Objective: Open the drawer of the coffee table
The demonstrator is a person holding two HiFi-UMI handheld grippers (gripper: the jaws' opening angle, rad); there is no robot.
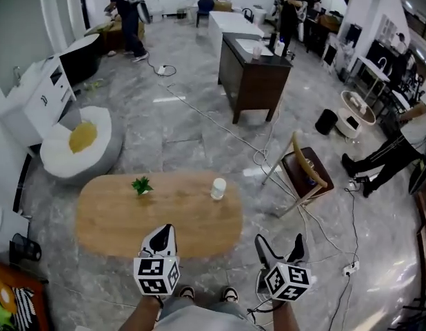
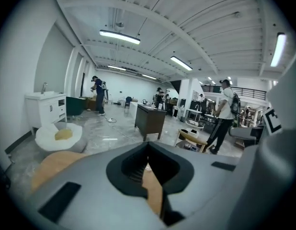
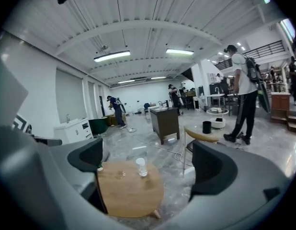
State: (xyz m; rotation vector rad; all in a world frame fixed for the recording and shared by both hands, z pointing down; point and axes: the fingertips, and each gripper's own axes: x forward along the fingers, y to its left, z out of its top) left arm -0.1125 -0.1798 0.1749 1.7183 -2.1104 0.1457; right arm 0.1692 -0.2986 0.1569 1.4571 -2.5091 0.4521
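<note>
One wide marble floor (image 1: 178, 123) filled the head view, with cables trailing across it and people busy at the far side. The oval, wood-topped coffee table (image 1: 158, 216) lay just in front of the person's feet, its long near edge facing them. Beyond it stood a dark desk (image 1: 251, 74), to the left a white cushion with a yellow centre (image 1: 82, 143), and to the right a tilted wooden chair (image 1: 306, 171).

The left gripper (image 1: 163, 232) hung over the table's near edge with its jaws pressed together and nothing between them; only a sliver of tabletop showed past them in its own view. The right gripper (image 1: 280, 243) hung off the table's right end, over the floor, with its jaws spread wide and nothing in them. On the tabletop, well apart from both grippers, stood a pale cup (image 1: 218, 188) and a small green plant (image 1: 141, 185).

The drawer itself did not show from any angle; it probably sat under the top, hidden from above. The task looked unstarted, at the approach stage. The next move would call for lowering a gripper below the tabletop, finding the drawer's front or handle, closing on it and pulling straight out towards the person.
</note>
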